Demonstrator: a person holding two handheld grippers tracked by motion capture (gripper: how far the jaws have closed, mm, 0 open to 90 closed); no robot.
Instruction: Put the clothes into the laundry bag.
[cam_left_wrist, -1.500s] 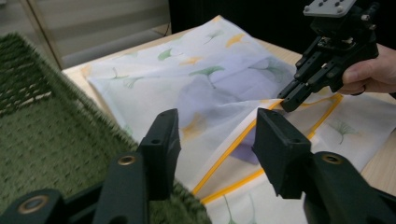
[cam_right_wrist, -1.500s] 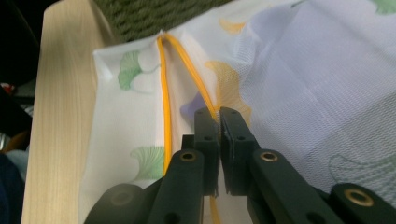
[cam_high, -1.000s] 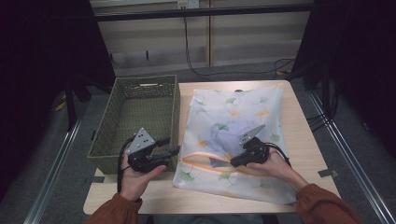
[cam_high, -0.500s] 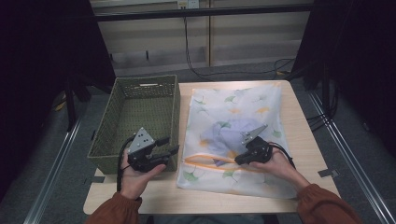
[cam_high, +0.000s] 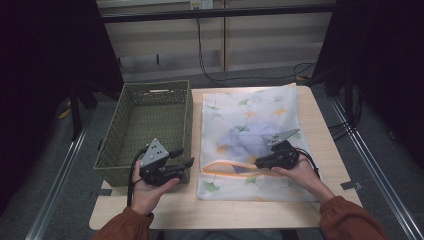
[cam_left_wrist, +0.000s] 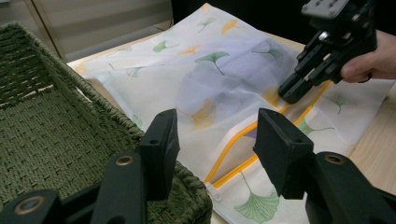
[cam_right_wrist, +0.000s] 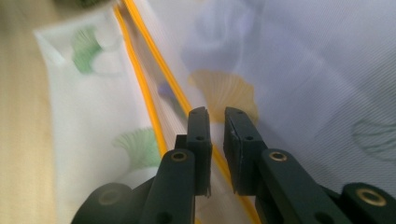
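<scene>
Your left hand (cam_high: 147, 187) lies palm up at the near left, cradling the left gripper (cam_high: 184, 159), which points level to the right; its jaws stand apart with nothing between them. Your right forearm comes in from the near right corner in a rust-coloured sleeve, and your right hand (cam_high: 300, 170) wraps the right gripper (cam_high: 259, 162) from behind, pointing it left and slightly down. Its jaws are almost together, a narrow gap between the pads, and have just been opening a little.

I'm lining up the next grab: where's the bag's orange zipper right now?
In the high view the orange zipper crosses the mesh laundry bag near its front edge, between the woven basket and the right gripper.
</scene>
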